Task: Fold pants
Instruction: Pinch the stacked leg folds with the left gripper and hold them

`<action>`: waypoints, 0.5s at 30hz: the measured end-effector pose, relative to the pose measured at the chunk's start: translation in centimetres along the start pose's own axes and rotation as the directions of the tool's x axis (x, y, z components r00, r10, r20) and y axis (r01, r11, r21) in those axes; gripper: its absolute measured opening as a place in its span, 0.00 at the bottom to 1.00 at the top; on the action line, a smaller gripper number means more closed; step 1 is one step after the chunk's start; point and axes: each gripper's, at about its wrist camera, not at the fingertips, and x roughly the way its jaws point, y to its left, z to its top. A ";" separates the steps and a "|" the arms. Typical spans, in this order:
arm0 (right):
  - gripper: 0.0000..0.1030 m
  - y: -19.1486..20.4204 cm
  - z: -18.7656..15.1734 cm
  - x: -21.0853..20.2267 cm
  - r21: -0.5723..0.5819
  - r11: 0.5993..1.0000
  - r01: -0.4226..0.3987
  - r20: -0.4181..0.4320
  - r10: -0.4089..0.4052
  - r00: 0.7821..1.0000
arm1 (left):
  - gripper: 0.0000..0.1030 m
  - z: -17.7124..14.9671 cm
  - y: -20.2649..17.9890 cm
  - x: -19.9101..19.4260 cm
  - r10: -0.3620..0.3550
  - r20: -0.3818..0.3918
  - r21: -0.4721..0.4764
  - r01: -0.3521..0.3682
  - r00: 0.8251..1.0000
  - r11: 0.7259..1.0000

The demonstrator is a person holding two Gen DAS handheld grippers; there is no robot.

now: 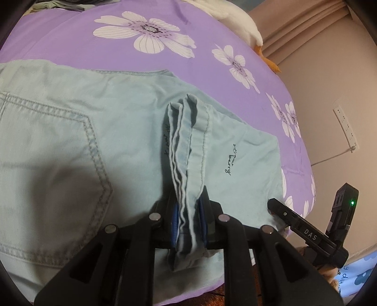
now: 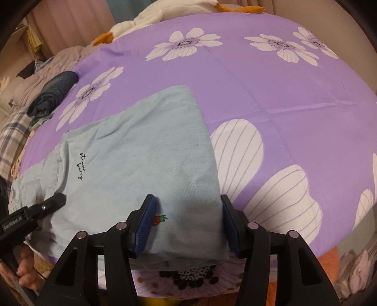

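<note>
Pale blue-green pants (image 1: 70, 131) lie folded on a purple flowered bed cover (image 1: 94, 47). My left gripper (image 1: 188, 211) is shut on a bunched edge of the pants, several layers pinched between its blue pads. In the right wrist view the pants (image 2: 141, 153) show a "strawberry" script and a small strawberry print. My right gripper (image 2: 188, 219) is open, its jaws wide on either side of the near folded end of the pants. The right gripper also shows at the right of the left wrist view (image 1: 306, 230), and the left gripper at the left of the right wrist view (image 2: 35, 216).
A white and orange plush toy (image 2: 146, 18) lies at the far bed edge. A rolled dark garment (image 2: 54, 91) and plaid bedding (image 2: 14, 131) sit at the left. A wall with a power strip (image 1: 346, 129) is to the right of the bed.
</note>
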 end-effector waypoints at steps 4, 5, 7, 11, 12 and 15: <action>0.61 0.7 0.0 0.2 -0.013 1.000 0.026 -0.008 -0.026 1.000 | 0.17 -0.2 0.1 -0.3 -0.008 -0.008 0.001 0.008 1.000 1.000; 0.61 0.7 0.0 0.2 -0.015 0.999 0.032 -0.008 -0.032 0.999 | 0.17 -0.3 0.1 -0.4 -0.013 -0.011 -0.005 0.013 1.000 1.000; 0.62 0.7 0.1 0.2 -0.011 0.999 0.032 -0.008 -0.032 0.999 | 0.17 -0.4 0.3 -0.5 -0.023 -0.016 -0.016 0.023 1.000 1.000; 0.62 0.5 0.0 0.2 -0.008 1.000 0.022 -0.008 -0.022 1.000 | 0.17 -0.4 0.5 -0.5 -0.028 -0.022 -0.034 0.027 0.999 0.999; 0.62 0.5 0.0 0.1 -0.010 1.000 0.020 -0.008 -0.020 1.000 | 0.17 -0.5 0.5 -0.6 -0.025 -0.022 -0.035 0.024 0.999 0.999; 0.64 0.5 0.1 0.2 -0.010 1.000 0.013 -0.008 -0.013 1.000 | 0.17 -0.5 0.2 -0.6 -0.011 -0.021 -0.025 0.011 1.000 1.000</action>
